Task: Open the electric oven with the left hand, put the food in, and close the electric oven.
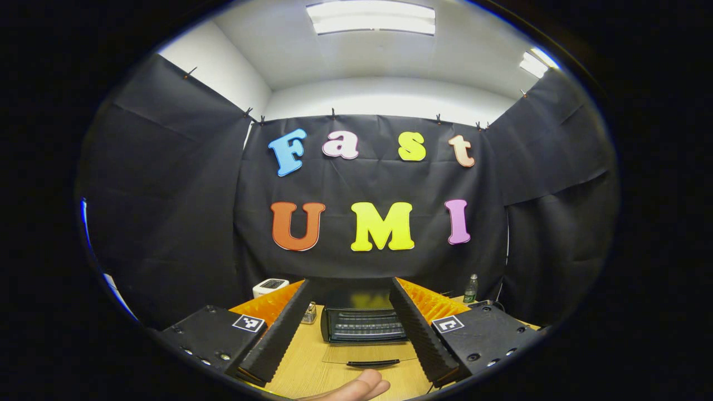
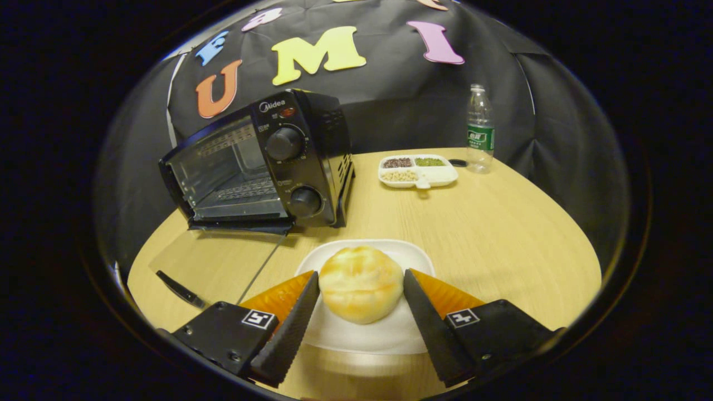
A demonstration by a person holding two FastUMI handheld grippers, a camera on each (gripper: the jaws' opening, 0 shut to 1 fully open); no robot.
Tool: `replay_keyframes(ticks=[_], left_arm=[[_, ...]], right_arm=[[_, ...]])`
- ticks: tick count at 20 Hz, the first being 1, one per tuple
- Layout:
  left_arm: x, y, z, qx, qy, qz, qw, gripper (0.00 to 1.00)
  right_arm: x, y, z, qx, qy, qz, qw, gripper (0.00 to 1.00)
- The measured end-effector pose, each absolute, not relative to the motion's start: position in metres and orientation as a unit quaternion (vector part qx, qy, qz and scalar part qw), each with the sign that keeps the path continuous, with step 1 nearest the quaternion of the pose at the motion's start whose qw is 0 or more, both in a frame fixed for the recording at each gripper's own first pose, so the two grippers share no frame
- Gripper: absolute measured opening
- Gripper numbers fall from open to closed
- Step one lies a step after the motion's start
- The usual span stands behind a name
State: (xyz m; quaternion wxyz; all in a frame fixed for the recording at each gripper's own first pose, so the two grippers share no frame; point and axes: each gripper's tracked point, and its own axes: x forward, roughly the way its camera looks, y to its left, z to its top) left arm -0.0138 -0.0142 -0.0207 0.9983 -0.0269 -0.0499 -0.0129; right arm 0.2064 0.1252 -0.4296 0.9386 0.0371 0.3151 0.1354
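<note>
Glossy oven (image 2: 262, 161), wood-grain table (image 2: 473, 223)

wooden table (image 2: 501, 234) | on it: electric oven (image 2: 267, 161), door down flat | white plate (image 2: 367, 334) with bun | divided snack tray (image 2: 418, 170) | water bottle (image 2: 479, 128)

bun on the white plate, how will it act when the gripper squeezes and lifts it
The bun looks puffy and rounded, so it is probably soft and light and may dent under a firm squeeze. Its domed sides could let it slip or roll between the right gripper fingers. The plate beneath seems smooth, so it may slide.
</note>
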Motion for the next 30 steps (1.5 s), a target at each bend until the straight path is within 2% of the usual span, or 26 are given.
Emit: replay_keyframes(ticks=[1,3,4,5,6,7,8,9,11,12,15,16,17,19,20,22,23,25,30], left_arm=[[-0.011,-0.013,-0.023,-0.026,-0.045,-0.012,0.999,0.93],[-0.008,-0.011,-0.030,-0.023,-0.038,-0.012,0.999,0.93],[-0.006,-0.010,-0.033,-0.022,-0.036,-0.012,0.999,0.93],[-0.005,-0.008,-0.034,-0.023,-0.039,-0.012,0.999,0.93],[-0.003,-0.008,-0.032,-0.025,-0.043,-0.015,0.999,0.94],[-0.002,-0.006,-0.033,-0.027,-0.044,-0.016,0.999,0.93],[-0.001,-0.004,-0.038,-0.029,-0.043,-0.016,0.999,0.93],[-0.001,-0.001,-0.041,-0.030,-0.041,-0.015,0.999,0.93],[0.000,0.005,-0.044,-0.032,-0.040,-0.012,0.999,0.94],[-0.001,0.009,-0.045,-0.032,-0.039,-0.011,0.999,0.94],[0.000,0.017,-0.054,-0.029,-0.036,-0.007,0.999,0.93],[-0.003,0.020,-0.055,-0.027,-0.033,-0.005,0.999,0.93],[-0.003,0.025,-0.056,-0.024,-0.031,-0.001,0.999,0.93],[-0.002,0.033,-0.060,-0.024,-0.028,0.007,0.999,0.93],[-0.003,0.038,-0.061,-0.027,-0.027,0.011,0.999,0.93],[-0.005,0.046,-0.061,-0.030,-0.028,0.017,0.999,0.94],[-0.005,0.048,-0.061,-0.031,-0.028,0.018,0.999,0.94],[-0.003,0.051,-0.066,-0.031,-0.024,0.017,0.999,0.93],[0.003,0.070,-0.079,-0.015,0.002,0.031,0.999,0.93]], right_arm=[[0.206,0.125,-0.429,0.039,0.314,0.135,0.939,0.94],[0.204,0.127,-0.428,0.047,0.314,0.137,0.938,0.85],[0.202,0.127,-0.426,0.051,0.314,0.136,0.938,0.84],[0.200,0.128,-0.421,0.056,0.310,0.141,0.939,0.86],[0.197,0.130,-0.415,0.060,0.305,0.142,0.940,0.82],[0.192,0.131,-0.407,0.063,0.299,0.144,0.941,0.86],[0.188,0.135,-0.398,0.070,0.292,0.149,0.942,0.82],[0.184,0.141,-0.388,0.080,0.285,0.155,0.943,0.85],[0.178,0.159,-0.367,0.125,0.271,0.170,0.939,0.85],[0.176,0.172,-0.356,0.155,0.266,0.182,0.934,0.82],[0.175,0.213,-0.326,0.242,0.246,0.222,0.912,0.84],[0.178,0.225,-0.319,0.263,0.237,0.225,0.908,0.81],[0.182,0.236,-0.316,0.282,0.231,0.222,0.904,0.84],[0.190,0.262,-0.310,0.304,0.223,0.221,0.899,0.80],[0.196,0.275,-0.308,0.306,0.220,0.223,0.899,0.84],[0.209,0.296,-0.310,0.294,0.216,0.209,0.907,0.84],[0.218,0.302,-0.313,0.284,0.213,0.191,0.915,0.80],[0.238,0.320,-0.322,0.257,0.206,0.169,0.929,0.80],[0.288,0.360,-0.337,0.197,0.211,0.158,0.944,0.80]])
